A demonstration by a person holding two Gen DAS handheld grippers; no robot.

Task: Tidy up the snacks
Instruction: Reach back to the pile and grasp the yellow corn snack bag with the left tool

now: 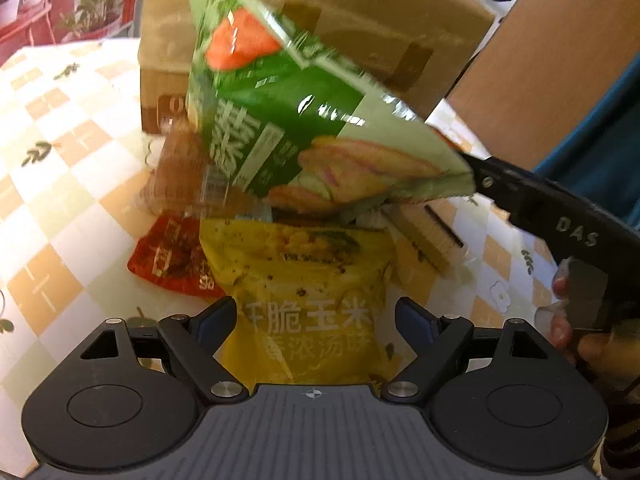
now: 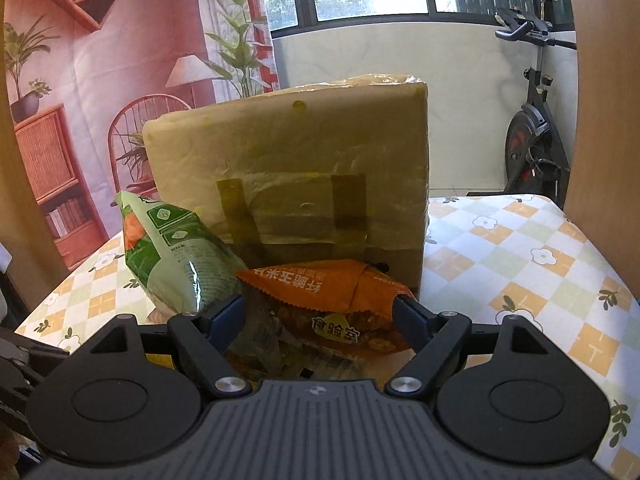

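My left gripper [image 1: 316, 320] stands open, tilted down over a yellow corn snack bag [image 1: 304, 280] that lies flat on the table, its pads clear of the bag. A green snack bag [image 1: 280, 108] stands tilted and blurred above the pile, its lower corner at a finger of my right gripper [image 1: 540, 208]. In the right wrist view my right gripper [image 2: 318, 312] is shut on an orange snack bag [image 2: 332, 292] that fills the gap between its pads. The green snack bag [image 2: 176, 252] leans just outside its left finger. A crumpled clear wrapper [image 2: 260, 340] lies underneath.
A taped cardboard box [image 2: 300, 152] stands right behind the pile on the checked tablecloth [image 2: 520, 260]. A red packet [image 1: 172, 260], a clear pack of brown snacks [image 1: 180, 168] and a tan pack [image 1: 428, 236] lie around the yellow bag. A hand [image 1: 568, 320] holds the right gripper.
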